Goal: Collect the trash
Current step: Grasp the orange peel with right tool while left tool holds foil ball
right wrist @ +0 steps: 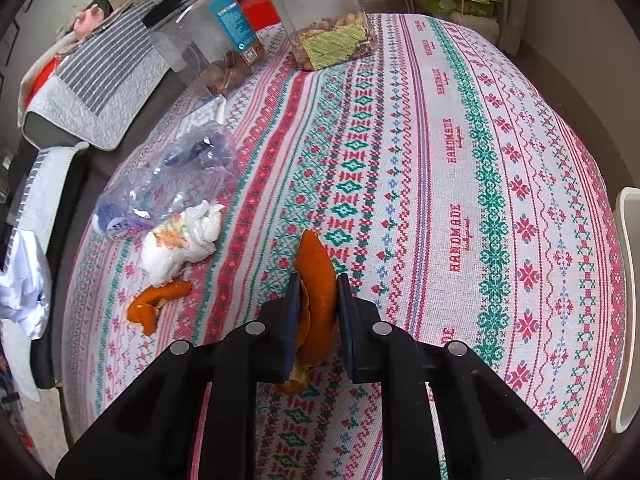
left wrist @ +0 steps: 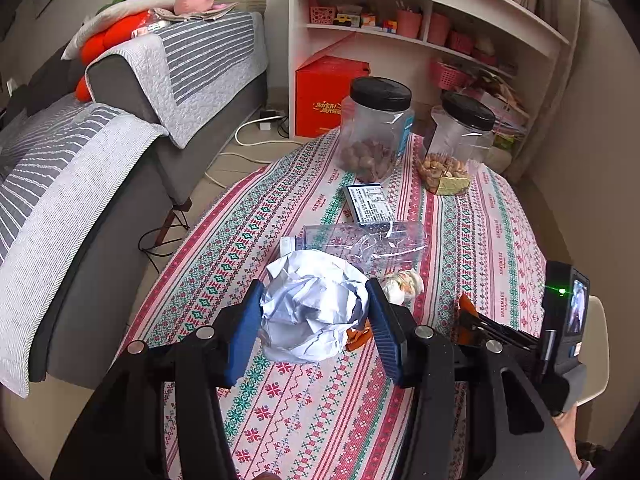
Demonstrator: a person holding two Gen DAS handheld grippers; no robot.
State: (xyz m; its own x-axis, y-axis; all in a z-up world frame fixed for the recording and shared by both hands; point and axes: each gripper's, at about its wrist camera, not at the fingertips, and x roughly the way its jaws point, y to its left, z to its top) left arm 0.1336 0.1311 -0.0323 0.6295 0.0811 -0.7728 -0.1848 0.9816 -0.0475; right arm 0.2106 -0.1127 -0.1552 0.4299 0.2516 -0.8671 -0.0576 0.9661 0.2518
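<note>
Crumpled paper is pinched between the left gripper's jaws, and an orange peel between the right gripper's. Left on the tablecloth are a crushed bottle, a tissue wad and a second peel; no bin is seen.

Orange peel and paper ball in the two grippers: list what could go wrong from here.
1. The orange peel is a thin curl pinched on edge in the right gripper; it may slip or tear.
2. The crumpled paper ball bulges past the left gripper and could squirt out.
3. A second peel, a tissue wad and a crushed bottle lie nearby on the tablecloth; a low swing may scatter them.
</note>
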